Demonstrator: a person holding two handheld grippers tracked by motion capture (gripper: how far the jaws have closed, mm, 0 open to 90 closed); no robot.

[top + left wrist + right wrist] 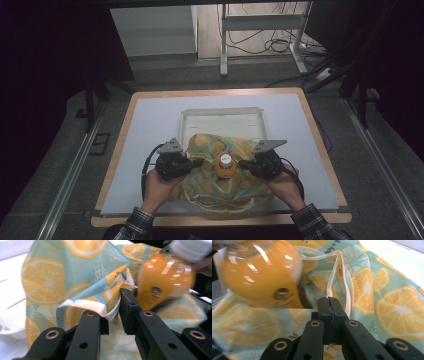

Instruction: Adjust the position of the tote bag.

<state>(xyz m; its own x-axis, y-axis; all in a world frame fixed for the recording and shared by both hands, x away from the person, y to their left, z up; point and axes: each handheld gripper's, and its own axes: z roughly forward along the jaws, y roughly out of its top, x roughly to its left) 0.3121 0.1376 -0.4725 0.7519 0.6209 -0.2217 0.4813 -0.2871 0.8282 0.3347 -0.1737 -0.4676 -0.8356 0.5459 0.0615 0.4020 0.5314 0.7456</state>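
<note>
An orange bottle (pixel 226 167) with a white cap stands on a lemon-print cloth (pixel 220 192) spread over the near middle of the bench (pixel 150 130); the cloth's far edge overlaps a shallow white tray (pixel 222 117). The left tongs (pixel 199 162) sit just left of the bottle, the right tongs (pixel 243 163) just right of it. In the left gripper view a folded cloth hem (pixel 107 311) lies between the jaws, which are narrowly spread with a gap beside it. In the right gripper view the jaws are pressed together, pinching a thin cloth edge (pixel 329 296). The bottle is blurred in both gripper views, its cap cut off at the top, its label unreadable.
</note>
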